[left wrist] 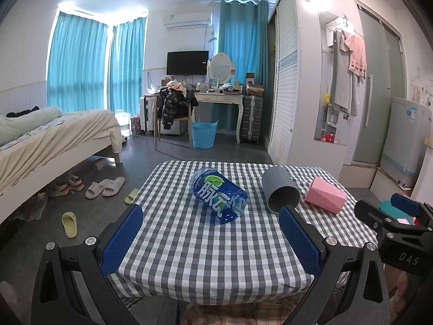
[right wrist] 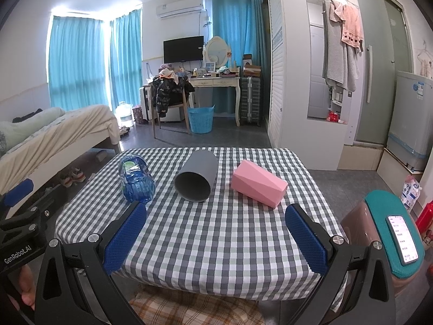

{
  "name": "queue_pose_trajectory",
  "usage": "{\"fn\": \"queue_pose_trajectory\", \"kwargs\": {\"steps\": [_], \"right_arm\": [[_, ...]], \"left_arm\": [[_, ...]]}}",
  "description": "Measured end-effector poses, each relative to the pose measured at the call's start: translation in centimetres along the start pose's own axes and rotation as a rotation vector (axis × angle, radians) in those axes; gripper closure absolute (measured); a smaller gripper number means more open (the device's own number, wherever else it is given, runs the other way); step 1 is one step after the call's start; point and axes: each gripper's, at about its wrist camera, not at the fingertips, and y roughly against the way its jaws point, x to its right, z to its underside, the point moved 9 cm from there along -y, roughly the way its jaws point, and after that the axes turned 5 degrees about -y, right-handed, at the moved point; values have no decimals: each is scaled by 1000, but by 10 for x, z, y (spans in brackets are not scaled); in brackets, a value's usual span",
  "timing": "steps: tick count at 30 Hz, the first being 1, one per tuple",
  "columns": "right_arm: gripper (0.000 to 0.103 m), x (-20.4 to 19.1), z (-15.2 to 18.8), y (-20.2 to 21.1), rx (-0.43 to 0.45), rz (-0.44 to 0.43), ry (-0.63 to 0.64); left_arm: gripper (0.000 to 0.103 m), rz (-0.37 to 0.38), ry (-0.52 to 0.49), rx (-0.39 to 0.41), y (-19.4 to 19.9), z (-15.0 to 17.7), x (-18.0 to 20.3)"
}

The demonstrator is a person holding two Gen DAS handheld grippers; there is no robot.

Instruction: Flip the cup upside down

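Note:
Three cups lie on their sides on the checked table (left wrist: 211, 254) (right wrist: 216, 243): a blue cut-off bottle cup (left wrist: 218, 195) (right wrist: 136, 180) at the left, a grey cup (left wrist: 280, 189) (right wrist: 196, 178) in the middle with its mouth facing me, and a pink faceted cup (left wrist: 324, 195) (right wrist: 258, 182) at the right. My left gripper (left wrist: 211, 241) is open and empty over the near edge, in front of the blue cup. My right gripper (right wrist: 216, 239) is open and empty over the near edge, in front of the grey and pink cups.
A stool with a teal cushion and a phone (right wrist: 393, 233) stands right of the table. A bed (left wrist: 54, 140) is at the left, with slippers (left wrist: 104, 187) on the floor beside it. A desk, chair and blue basket (left wrist: 203, 134) stand at the back.

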Motion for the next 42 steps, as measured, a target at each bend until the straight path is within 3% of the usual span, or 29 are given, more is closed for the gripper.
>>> {"fn": "queue_pose_trajectory", "kwargs": {"steps": [11, 16, 21, 28, 31, 42], "right_arm": [[0, -24, -17, -49, -49, 12, 30], [0, -44, -36, -108, -89, 33, 63], [1, -52, -33, -166, -156, 76, 70], [13, -48, -23, -226, -243, 115, 72], [24, -43, -17, -243, -276, 126, 66], [30, -28, -6, -246, -309, 127, 68]], "left_arm": [[0, -40, 37, -78, -49, 17, -39], [0, -55, 32, -106, -79, 18, -55], [0, -76, 39, -123, -106, 17, -74], [0, -70, 43, -163, -130, 25, -83], [0, -62, 45, -181, -137, 29, -84], [0, -51, 42, -192, -131, 29, -75]]}}
